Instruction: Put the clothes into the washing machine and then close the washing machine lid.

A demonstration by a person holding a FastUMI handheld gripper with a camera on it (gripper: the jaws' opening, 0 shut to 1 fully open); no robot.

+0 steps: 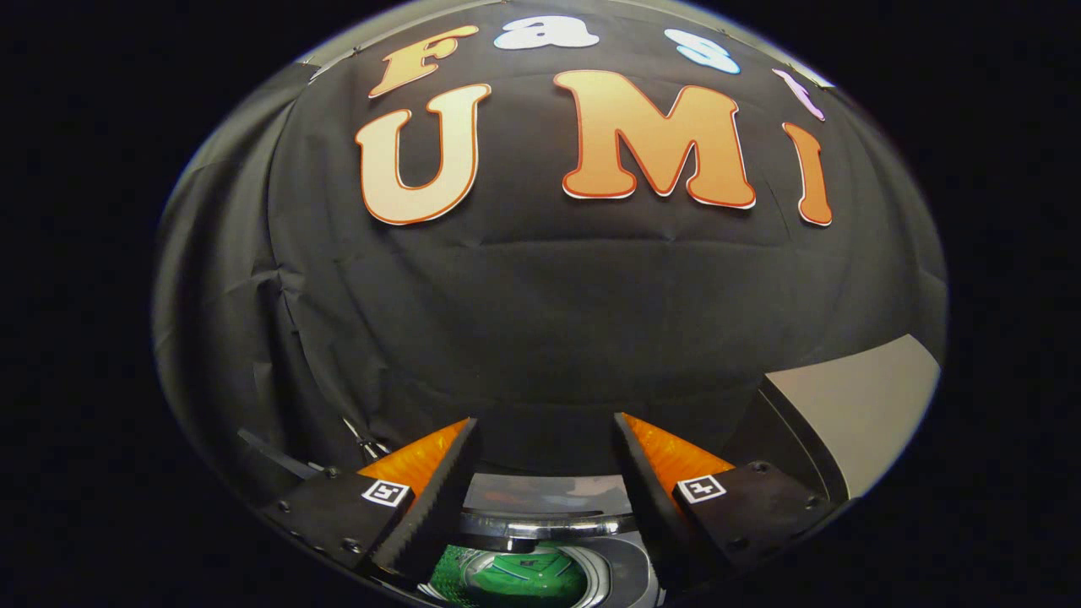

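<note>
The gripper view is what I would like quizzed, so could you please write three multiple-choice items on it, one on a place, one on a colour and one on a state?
1. Where does the washing machine drum opening lie?
A. between and below the fingers
B. on the booth wall above the fingers
C. on the pale panel off to the side

2. What colour is the cloth seen inside the drum?
A. red
B. green
C. white

3. How does the hand-held gripper stand?
A. shut on the cloth
B. shut on nothing
C. open, holding nothing

Answers:
1 A: the round opening, with its shiny rim, shows low in the gap between the two fingers.
2 B: green fabric with pale markings shows in the opening.
3 C: the fingers are spread wide apart, with nothing pressed between them.
</note>
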